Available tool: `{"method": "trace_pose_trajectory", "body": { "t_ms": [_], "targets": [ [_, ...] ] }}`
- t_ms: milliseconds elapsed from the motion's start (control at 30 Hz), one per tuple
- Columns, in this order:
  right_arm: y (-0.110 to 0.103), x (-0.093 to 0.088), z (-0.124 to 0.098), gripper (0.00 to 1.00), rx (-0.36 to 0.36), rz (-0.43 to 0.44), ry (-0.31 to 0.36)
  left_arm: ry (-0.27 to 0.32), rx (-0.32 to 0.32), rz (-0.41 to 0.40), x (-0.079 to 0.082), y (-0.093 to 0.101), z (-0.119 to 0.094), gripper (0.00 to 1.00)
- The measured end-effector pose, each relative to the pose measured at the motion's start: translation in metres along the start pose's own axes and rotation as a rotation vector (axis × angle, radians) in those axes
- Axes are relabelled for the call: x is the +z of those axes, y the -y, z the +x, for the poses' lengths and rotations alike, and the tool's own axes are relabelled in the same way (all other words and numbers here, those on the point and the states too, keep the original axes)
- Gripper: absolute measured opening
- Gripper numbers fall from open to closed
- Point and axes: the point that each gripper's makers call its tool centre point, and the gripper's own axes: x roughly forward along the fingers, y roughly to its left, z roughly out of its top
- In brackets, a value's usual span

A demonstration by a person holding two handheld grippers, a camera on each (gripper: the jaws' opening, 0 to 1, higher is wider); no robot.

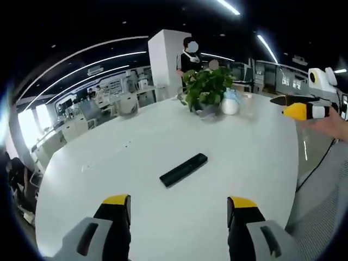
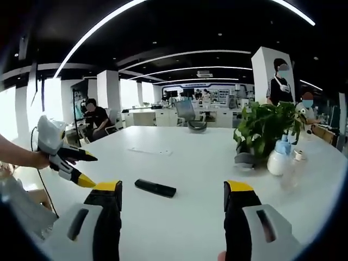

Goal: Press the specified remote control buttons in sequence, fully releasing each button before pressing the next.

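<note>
A slim black remote control (image 1: pixel 184 169) lies flat near the middle of the white table (image 1: pixel 109 163), ahead of my left gripper (image 1: pixel 179 202), whose yellow-tipped jaws stand wide open above the table with nothing between them. My right gripper (image 1: pixel 283 106) comes in from the right, held by a hand (image 1: pixel 333 122), open and off the table's edge. In the right gripper view the remote (image 2: pixel 155 188) lies just ahead of the right gripper (image 2: pixel 173 187), open and empty. The left gripper (image 2: pixel 93 172) hangs at the left, also open.
A potted green plant (image 1: pixel 206 87) and a white bottle (image 1: pixel 230 103) stand at the table's far side. They sit at the right in the right gripper view, plant (image 2: pixel 266 128) behind bottle (image 2: pixel 278 157). People stand by a white pillar (image 1: pixel 166 60); one sits at a desk (image 2: pixel 98 117).
</note>
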Motion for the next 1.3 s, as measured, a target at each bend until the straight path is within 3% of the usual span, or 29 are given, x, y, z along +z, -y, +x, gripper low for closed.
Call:
{"method": "trace_pose_trajectory", "body": {
  "t_ms": [433,967,1300],
  "targets": [
    [0.000,0.006,-0.001,0.77,0.011,0.037,0.028,-0.080,-0.072,0.047,0.005,-0.006,0.037,0.69],
    [0.002,0.000,0.001,0.76,0.006,0.025,-0.007,-0.215,-0.194,0.224,-0.005,0.003,0.096,0.64],
    [0.015,0.003,-0.002,0.74,-0.035,0.075,0.013,-0.275,-0.245,0.309,0.006,0.001,0.124,0.56]
  ]
}}
